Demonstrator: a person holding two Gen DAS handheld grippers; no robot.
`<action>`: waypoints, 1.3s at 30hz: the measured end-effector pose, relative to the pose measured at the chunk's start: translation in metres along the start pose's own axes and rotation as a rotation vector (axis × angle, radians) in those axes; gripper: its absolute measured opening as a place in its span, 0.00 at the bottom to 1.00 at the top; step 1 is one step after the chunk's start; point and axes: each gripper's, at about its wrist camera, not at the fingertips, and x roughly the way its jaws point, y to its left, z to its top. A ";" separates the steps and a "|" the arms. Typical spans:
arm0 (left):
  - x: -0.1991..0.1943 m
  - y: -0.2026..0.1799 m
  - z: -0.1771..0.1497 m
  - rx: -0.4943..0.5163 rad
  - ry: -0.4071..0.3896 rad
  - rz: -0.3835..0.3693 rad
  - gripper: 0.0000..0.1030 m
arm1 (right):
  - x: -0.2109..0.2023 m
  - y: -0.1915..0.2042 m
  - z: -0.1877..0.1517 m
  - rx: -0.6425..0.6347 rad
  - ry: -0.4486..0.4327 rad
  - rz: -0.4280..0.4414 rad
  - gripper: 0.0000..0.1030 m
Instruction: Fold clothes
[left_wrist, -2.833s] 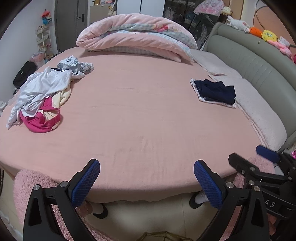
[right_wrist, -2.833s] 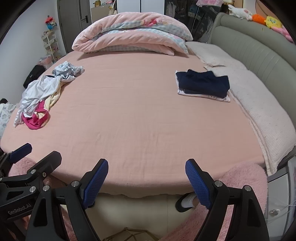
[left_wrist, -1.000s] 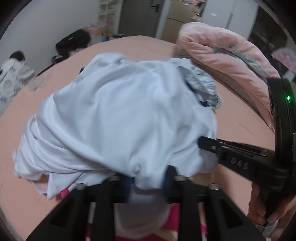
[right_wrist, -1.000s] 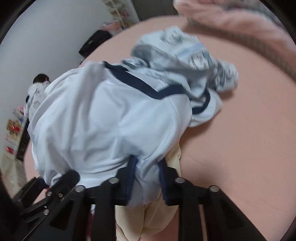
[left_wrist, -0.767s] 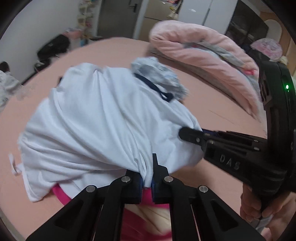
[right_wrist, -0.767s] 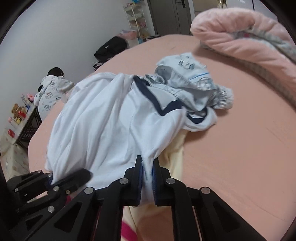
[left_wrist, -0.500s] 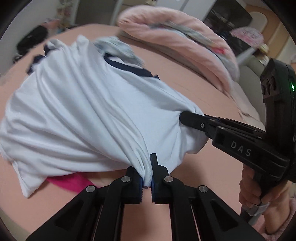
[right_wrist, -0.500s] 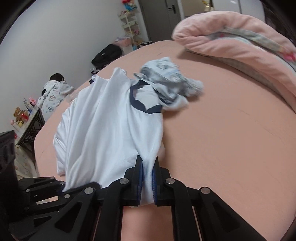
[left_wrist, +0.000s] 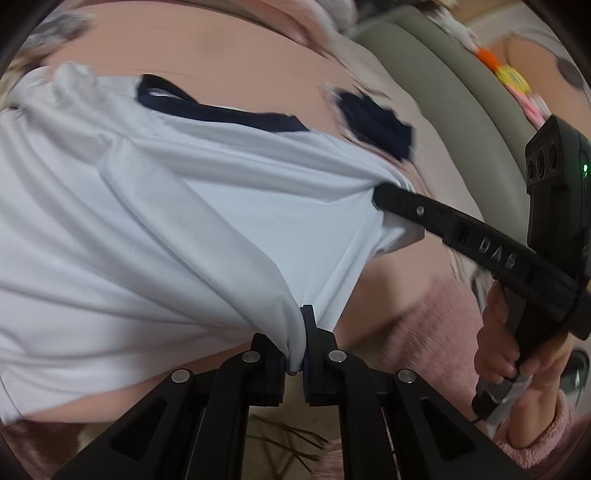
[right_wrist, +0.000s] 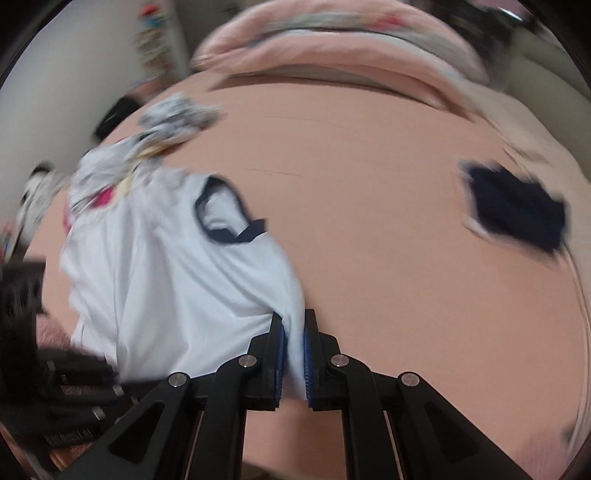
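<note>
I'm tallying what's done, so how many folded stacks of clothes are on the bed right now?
1: a dark navy folded stack far right on the pink bed, by the pillows. The white shirt is pinched by both grippers; the pile at far left is unfolded. Blur may hide more.

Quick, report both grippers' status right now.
Left gripper: closed, gripping the white shirt.
Right gripper: closed, gripping the same white shirt.
</note>
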 end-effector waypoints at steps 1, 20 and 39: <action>0.008 -0.012 -0.004 0.017 0.006 -0.005 0.05 | -0.010 -0.015 -0.009 0.066 -0.010 -0.006 0.07; -0.034 0.017 0.012 -0.105 -0.237 0.464 0.14 | 0.055 -0.058 -0.046 0.006 0.203 0.050 0.25; -0.016 0.021 -0.021 -0.138 -0.258 0.383 0.47 | 0.067 -0.056 0.018 -0.016 -0.004 0.096 0.35</action>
